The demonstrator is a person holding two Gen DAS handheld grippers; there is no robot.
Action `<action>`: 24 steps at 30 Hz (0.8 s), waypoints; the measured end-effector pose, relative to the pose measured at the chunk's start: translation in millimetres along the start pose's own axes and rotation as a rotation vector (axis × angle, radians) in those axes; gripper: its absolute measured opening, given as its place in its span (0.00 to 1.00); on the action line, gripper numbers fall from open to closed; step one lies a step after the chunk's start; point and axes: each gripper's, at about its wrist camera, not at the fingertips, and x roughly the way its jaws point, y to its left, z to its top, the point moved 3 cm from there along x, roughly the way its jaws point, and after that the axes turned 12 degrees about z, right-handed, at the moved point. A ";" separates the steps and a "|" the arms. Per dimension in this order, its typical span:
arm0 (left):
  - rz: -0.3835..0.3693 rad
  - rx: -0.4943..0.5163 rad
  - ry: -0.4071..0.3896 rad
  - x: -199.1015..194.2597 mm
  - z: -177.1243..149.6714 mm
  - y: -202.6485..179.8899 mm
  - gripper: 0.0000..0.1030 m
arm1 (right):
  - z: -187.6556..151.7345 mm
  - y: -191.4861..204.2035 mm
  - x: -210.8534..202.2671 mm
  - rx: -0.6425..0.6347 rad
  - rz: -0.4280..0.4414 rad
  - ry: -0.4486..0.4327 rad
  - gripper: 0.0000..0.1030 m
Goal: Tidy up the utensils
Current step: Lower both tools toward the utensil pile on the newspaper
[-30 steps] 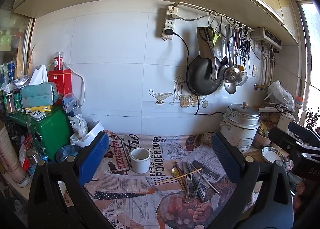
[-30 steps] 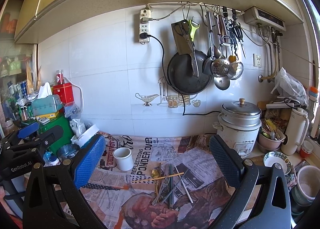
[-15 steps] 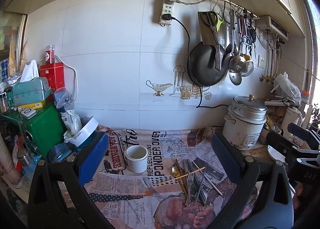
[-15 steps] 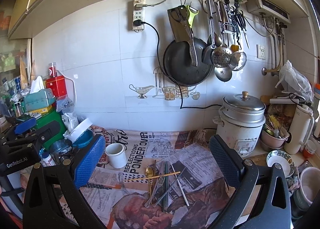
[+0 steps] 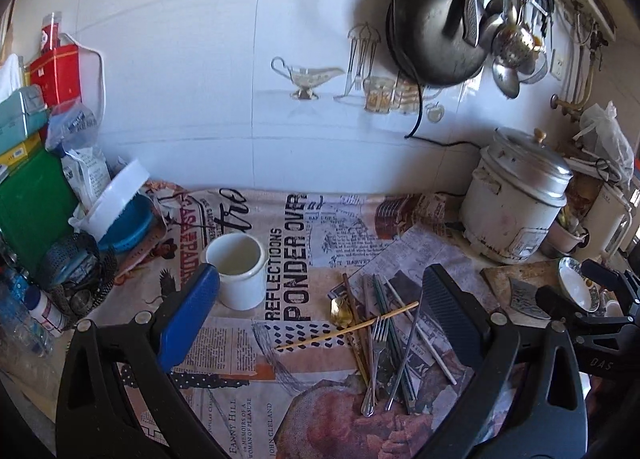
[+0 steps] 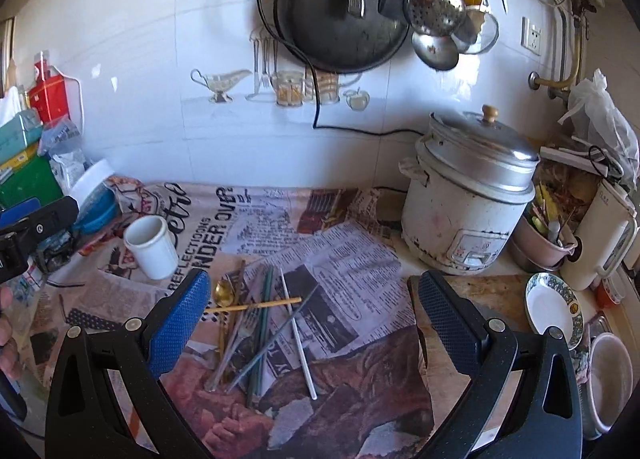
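Nearest the lens in the left wrist view, the left gripper fills the bottom of the frame, its jaws spread wide and holding nothing; its black frame is cut off by the lower edge. The right gripper sits the same way at the bottom of the right wrist view, jaws wide apart and empty.

Just beyond and between each pair of fingers lies the pile of utensils on the newspaper-print cloth. It is a crossed tangle: a fork, a gold spoon, a yellow chopstick lying across the others, and a white chopstick on the right side of the pile. Several dark sticks overlap so that it is hard to count them. In the left view the pile sits right of centre, close to the dark right finger; in the right view it sits left of centre, near the blue finger.

Further back, left of the pile, stands a white mug, upright and apart from the utensils. At the right stands a rice cooker. On the tiled wall a black pan hangs, its top cut off by the upper edge of the frame.
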 end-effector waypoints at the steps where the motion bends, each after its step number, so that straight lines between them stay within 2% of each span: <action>1: 0.013 0.003 0.027 14.0 -3.9 -0.9 0.98 | -3.2 -4.2 10.8 0.000 -0.005 0.028 1.00; 4: 0.050 0.017 0.123 54.6 -19.2 -6.2 0.88 | -14.0 -17.1 42.9 0.001 -0.014 0.115 1.00; 9: 0.085 0.116 0.254 114.6 -48.9 -26.7 0.75 | -34.1 -34.5 92.5 0.008 0.012 0.253 0.98; 13: 0.041 0.194 0.327 148.9 -67.1 -48.5 0.64 | -48.3 -43.8 122.8 0.038 0.062 0.343 0.91; 16: -0.009 0.212 0.410 169.0 -77.0 -59.2 0.51 | -57.1 -49.0 141.9 0.078 0.113 0.396 0.84; 20: -0.061 0.230 0.508 188.9 -88.5 -73.4 0.41 | -65.4 -53.1 161.0 0.130 0.189 0.451 0.72; 24: -0.079 0.318 0.509 196.8 -90.6 -87.5 0.36 | -69.4 -55.3 173.1 0.164 0.261 0.485 0.66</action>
